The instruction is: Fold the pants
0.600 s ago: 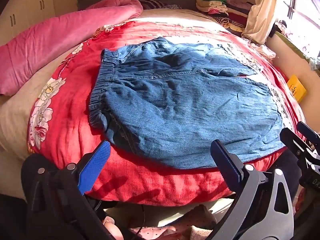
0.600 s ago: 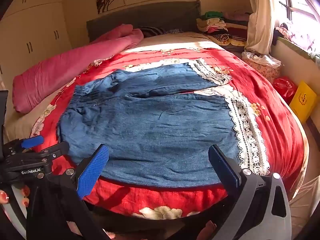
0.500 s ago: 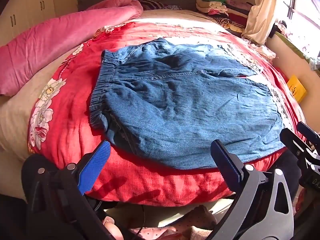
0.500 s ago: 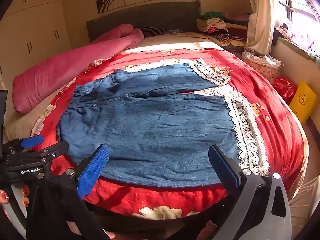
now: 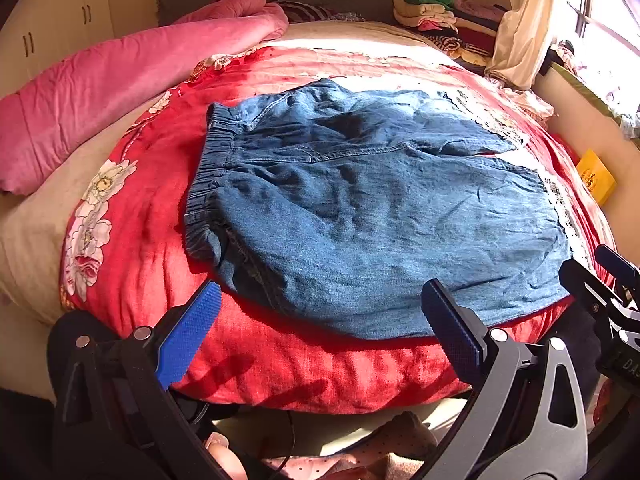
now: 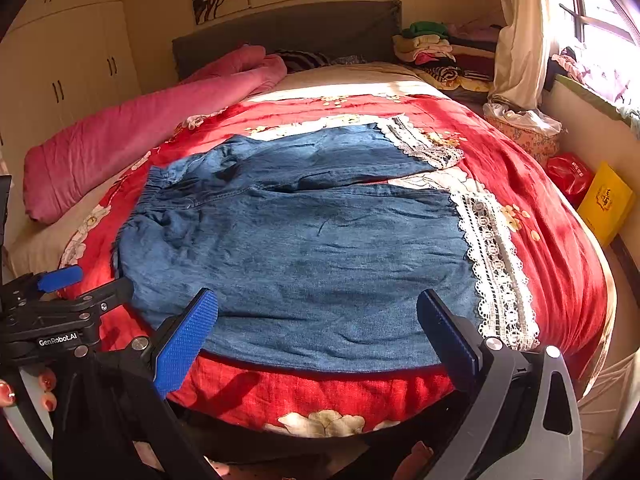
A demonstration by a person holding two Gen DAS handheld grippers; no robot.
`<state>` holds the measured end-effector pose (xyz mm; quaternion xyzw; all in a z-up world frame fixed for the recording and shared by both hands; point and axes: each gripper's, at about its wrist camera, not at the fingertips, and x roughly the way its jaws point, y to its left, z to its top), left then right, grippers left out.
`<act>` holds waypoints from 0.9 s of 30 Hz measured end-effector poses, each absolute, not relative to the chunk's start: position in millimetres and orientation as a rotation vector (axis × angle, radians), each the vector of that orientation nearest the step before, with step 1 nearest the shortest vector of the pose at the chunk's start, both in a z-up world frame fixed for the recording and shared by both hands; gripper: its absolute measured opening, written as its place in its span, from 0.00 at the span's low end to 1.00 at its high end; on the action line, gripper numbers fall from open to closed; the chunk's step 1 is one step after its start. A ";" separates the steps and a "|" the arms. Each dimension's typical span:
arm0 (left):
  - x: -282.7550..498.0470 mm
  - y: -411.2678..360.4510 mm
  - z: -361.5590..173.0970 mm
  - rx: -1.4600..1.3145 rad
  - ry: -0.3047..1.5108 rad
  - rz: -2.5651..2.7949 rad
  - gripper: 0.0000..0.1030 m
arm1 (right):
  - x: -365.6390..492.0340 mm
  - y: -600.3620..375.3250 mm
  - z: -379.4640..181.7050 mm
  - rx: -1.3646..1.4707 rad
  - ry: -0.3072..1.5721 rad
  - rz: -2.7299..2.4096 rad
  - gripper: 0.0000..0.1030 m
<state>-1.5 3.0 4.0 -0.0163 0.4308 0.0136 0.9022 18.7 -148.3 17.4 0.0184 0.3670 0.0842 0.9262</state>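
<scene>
Blue denim pants (image 5: 360,208) (image 6: 304,248) lie spread flat on a red flowered bedspread (image 5: 160,184) (image 6: 540,208). Their elastic waistband (image 5: 208,176) is at the left, and white lace hems (image 6: 496,256) are at the right, the two legs side by side. My left gripper (image 5: 320,320) hovers open above the near edge by the waistband end, nothing between its blue pads. My right gripper (image 6: 316,320) hovers open over the near leg's front edge, also empty. The right gripper also shows at the right edge of the left wrist view (image 5: 600,280), and the left gripper at the left of the right wrist view (image 6: 76,292).
A rolled pink quilt (image 5: 120,80) (image 6: 140,128) lies along the bed's left side. Folded clothes (image 6: 436,52) are stacked at the far right by the headboard (image 6: 288,36). A curtain (image 6: 520,32), a lined basket (image 6: 524,132), a red bag (image 6: 568,176) and a yellow box (image 6: 604,204) stand along the right wall.
</scene>
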 end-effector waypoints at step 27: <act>-4.6 6.3 5.8 -0.022 0.880 0.050 0.91 | 18.3 -139.9 17.0 0.008 0.756 0.173 0.96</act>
